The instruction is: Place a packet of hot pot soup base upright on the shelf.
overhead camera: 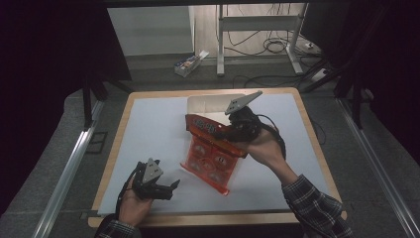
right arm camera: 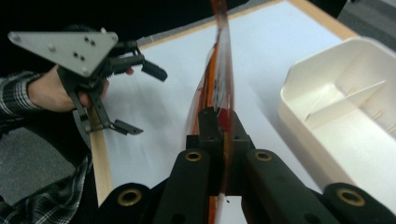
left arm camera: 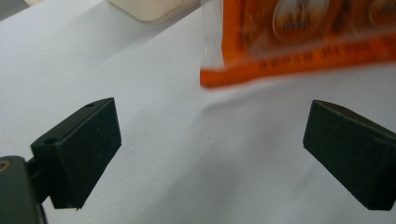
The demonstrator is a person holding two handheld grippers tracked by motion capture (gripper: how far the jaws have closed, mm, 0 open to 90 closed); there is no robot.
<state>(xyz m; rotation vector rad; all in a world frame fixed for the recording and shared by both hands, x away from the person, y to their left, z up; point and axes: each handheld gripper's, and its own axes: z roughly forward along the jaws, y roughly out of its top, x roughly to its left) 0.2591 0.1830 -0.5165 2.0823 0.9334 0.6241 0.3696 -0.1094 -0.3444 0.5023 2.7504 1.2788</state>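
Lifting a flat orange plastic snack packet (overhead camera: 214, 151) by its top edge, the right claw (overhead camera: 236, 130) is clamped tight on the wrapper, which hangs tilted with its lower corner close to, perhaps just touching, the white paper-covered table (overhead camera: 148, 129). The left claw (overhead camera: 166, 190) rests near the table's front edge with its jaws spread wide and nothing between them, the packet's lower end just beyond its pads (left arm camera: 79, 154). The step in hand appears to be carrying the packet toward the cream plastic divided tray (right arm camera: 345, 116) standing behind it. The next move likely calls for swinging the packet over the tray's rim and lowering it flat into a compartment before letting go; the limp film could snag the wall. Around the wood-edged table lie grey floor, a metal desk frame (overhead camera: 257, 39), loose cables (overhead camera: 277, 47) and a small carton (overhead camera: 189, 63).
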